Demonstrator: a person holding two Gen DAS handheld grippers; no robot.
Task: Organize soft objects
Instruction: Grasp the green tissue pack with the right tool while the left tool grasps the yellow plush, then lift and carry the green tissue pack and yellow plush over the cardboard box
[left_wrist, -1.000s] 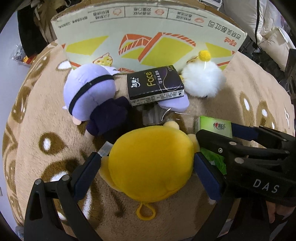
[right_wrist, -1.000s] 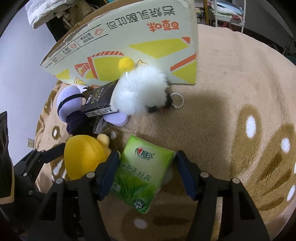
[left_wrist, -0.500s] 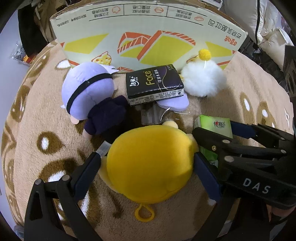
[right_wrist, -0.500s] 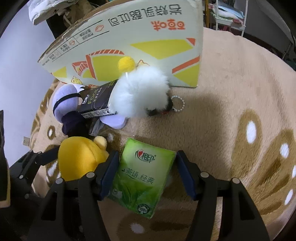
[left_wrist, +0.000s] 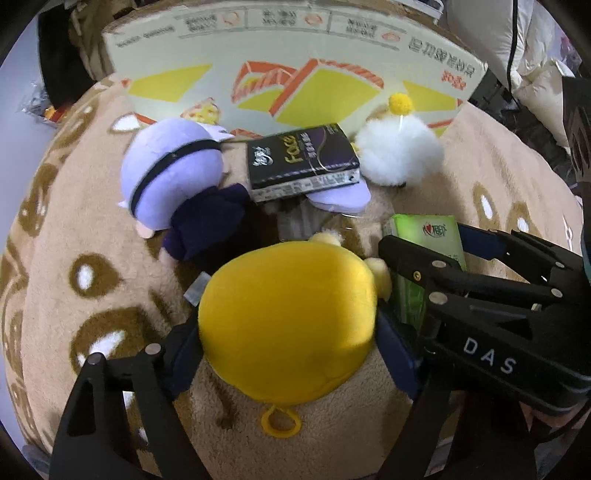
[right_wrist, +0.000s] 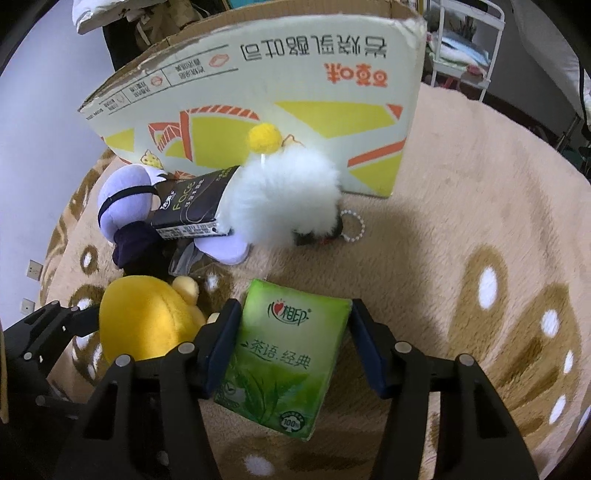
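Observation:
My left gripper (left_wrist: 288, 343) is shut on a round yellow plush toy (left_wrist: 288, 321), its pads pressing both sides. The toy also shows in the right wrist view (right_wrist: 144, 317). My right gripper (right_wrist: 291, 343) is shut on a green tissue pack (right_wrist: 288, 354), also seen in the left wrist view (left_wrist: 424, 251). Both are just above the rug, side by side. Beyond lie a purple plush doll (left_wrist: 173, 184), a black tissue pack (left_wrist: 303, 162) and a white fluffy toy (left_wrist: 399, 151) with a yellow pompom.
A cardboard box (right_wrist: 280, 99) with yellow and orange print stands behind the toys, open at the top. A beige rug (right_wrist: 480, 206) with brown patterns covers the floor. A small bead ring (right_wrist: 352, 225) lies beside the white toy. Pillows (left_wrist: 535, 48) lie at the far right.
Both grippers have closed on their objects: the left pads now squeeze the yellow plush, the right pads press the green pack. Both have moved slightly forward towards the box.

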